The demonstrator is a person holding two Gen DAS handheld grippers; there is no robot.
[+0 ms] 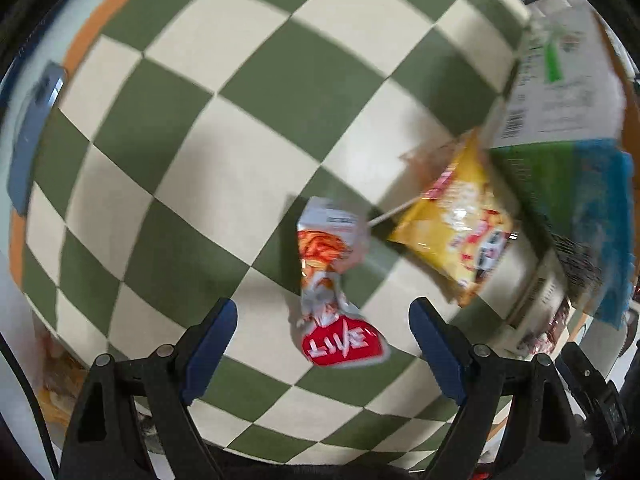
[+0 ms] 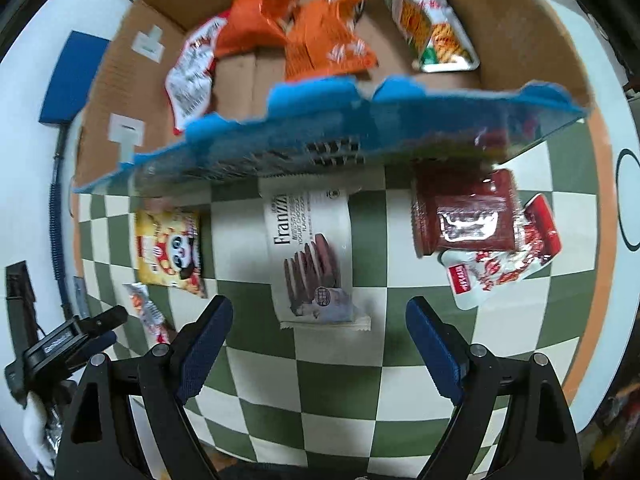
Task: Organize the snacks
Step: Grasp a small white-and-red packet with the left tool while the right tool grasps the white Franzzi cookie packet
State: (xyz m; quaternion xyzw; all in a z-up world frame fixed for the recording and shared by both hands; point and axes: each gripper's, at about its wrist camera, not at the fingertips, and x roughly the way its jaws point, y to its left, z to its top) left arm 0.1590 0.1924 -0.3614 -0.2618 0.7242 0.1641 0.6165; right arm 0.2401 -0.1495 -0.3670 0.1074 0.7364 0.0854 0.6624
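A white, flat, oblong foil wafer packet printed with dark chocolate biscuits (image 2: 310, 256) lies on the green-and-cream checkered cloth (image 2: 360, 380), just in front of the open brown cardboard box (image 2: 516, 28). The box holds two crumpled orange bags (image 2: 328, 40), a red-and-white packet (image 2: 190, 80) and a green-and-white noodle pack (image 2: 432, 24). The wafer packet's long axis points at the box. The right gripper (image 2: 320, 344) is spread wide and empty; the left gripper (image 1: 324, 344) is likewise, over a small red-and-white snack sachet (image 1: 332, 280).
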